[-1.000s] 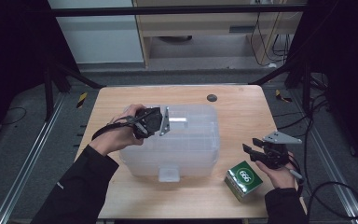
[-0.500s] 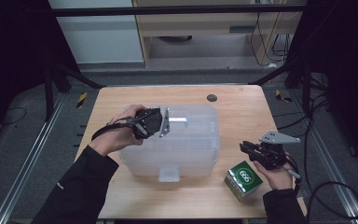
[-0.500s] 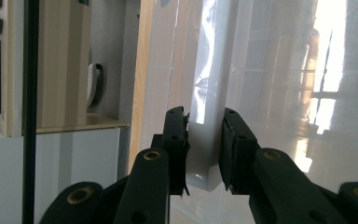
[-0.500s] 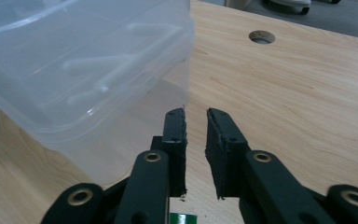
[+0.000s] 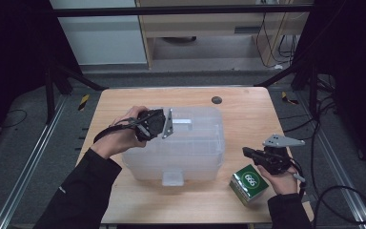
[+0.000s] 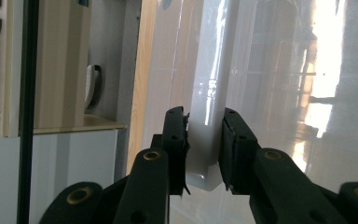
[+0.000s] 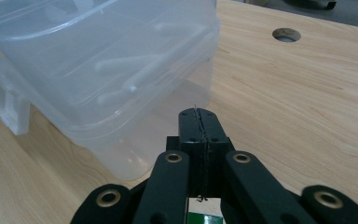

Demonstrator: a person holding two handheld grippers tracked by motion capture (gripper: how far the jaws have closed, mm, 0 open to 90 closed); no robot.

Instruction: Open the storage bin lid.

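Clear plastic storage box, lid on, upright, sits mid-tabletop, slightly left of centre, front latch tab facing near edge. White latch on its left end clamped between gripper pads. Green carton, white "666" logo, near right front corner, skewed.

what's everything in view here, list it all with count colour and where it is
storage box: 1, clear plastic with lid on, middle of the table
lid latch: 1, whitish, on the box's far-left side, between the left gripper's jaws
small carton: 1, green with white print, near-right part of the table, beside the box
table: 1, light wood, with a dark round hole near its far edge
left gripper: 1, black, shut on the lid latch
right gripper: 1, black, jaws have just been closing, now shut with nothing between them, right of the box
forearms: 2, dark sleeves, coming in from the bottom of the high view
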